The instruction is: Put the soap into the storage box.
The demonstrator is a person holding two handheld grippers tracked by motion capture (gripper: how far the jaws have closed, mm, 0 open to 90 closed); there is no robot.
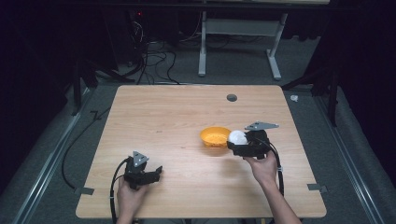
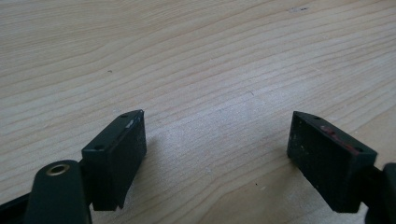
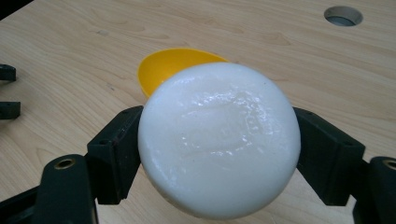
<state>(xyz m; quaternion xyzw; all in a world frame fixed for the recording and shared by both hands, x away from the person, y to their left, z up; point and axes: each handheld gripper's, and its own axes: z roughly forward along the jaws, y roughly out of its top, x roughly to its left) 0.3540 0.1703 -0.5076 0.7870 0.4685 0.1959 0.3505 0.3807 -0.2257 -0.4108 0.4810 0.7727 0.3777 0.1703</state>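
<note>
Beyond the right gripper (image 3: 218, 140) jaws, a yellow bowl (image 3: 173, 63) sits on the wooden counter (image 3: 261, 42), partly hidden behind a white round object (image 3: 218, 140). Those jaws clamp that object between them, one on each side. The left gripper (image 2: 215, 158) jaws stand wide apart over bare counter, holding nothing.

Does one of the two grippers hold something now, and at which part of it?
The right gripper holds a white round object, its jaws pressing the two opposite sides. The left gripper is open over bare table and holds nothing.
</note>
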